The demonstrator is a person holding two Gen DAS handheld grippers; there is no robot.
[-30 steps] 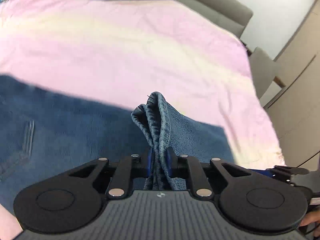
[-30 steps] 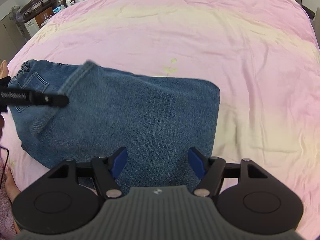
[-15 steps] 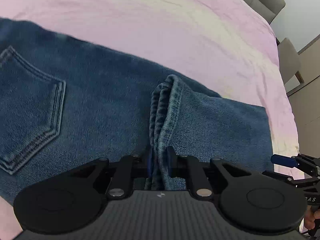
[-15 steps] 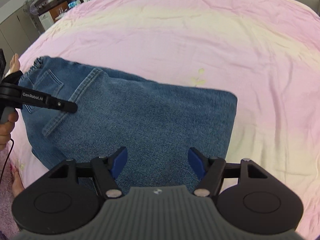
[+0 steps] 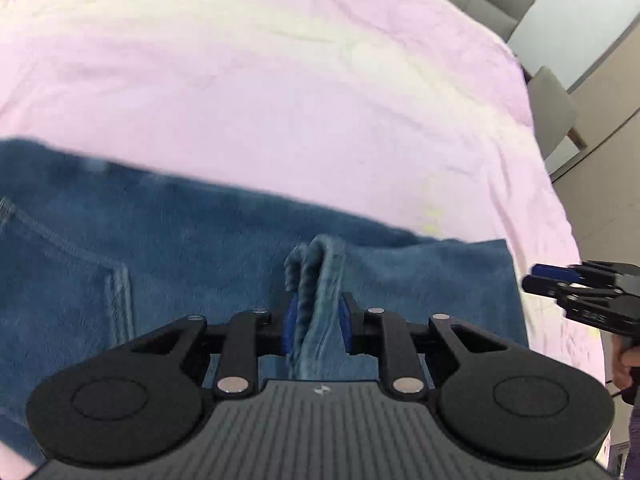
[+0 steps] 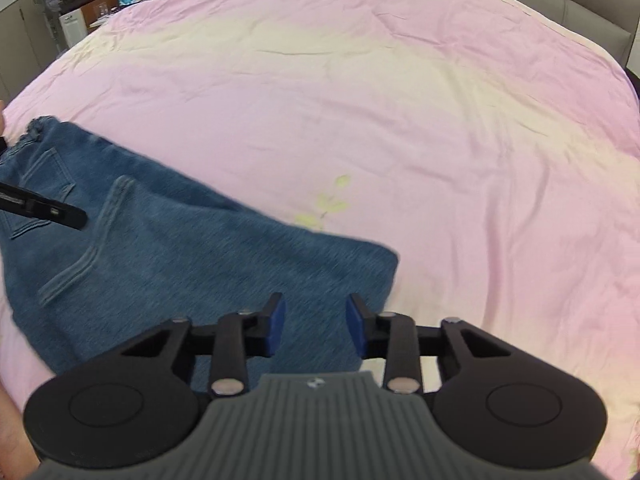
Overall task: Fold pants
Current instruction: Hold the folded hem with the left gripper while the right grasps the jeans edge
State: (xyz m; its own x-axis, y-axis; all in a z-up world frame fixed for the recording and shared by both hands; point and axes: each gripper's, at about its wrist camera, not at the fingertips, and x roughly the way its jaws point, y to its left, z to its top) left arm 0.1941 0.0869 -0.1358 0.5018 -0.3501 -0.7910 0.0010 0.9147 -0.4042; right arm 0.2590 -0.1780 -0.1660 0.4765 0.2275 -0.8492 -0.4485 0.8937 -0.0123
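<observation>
Blue denim pants lie folded over on a pink and cream bedsheet. In the left wrist view the pants fill the lower left, with a back pocket at the left. My left gripper is shut on a bunched hem of the pants and holds it just above the lower layer. My right gripper is open and empty, hovering over the folded right end of the pants. It also shows at the right edge of the left wrist view.
A grey headboard runs along the far side of the bed. A grey chair and beige cabinets stand beyond the bed's right edge. A cluttered shelf sits at the far left.
My left gripper has carried the hem back and levelled out, so more sheet shows beyond the pants. The right gripper has shifted towards the pants' folded end and its jaws have narrowed a little.
</observation>
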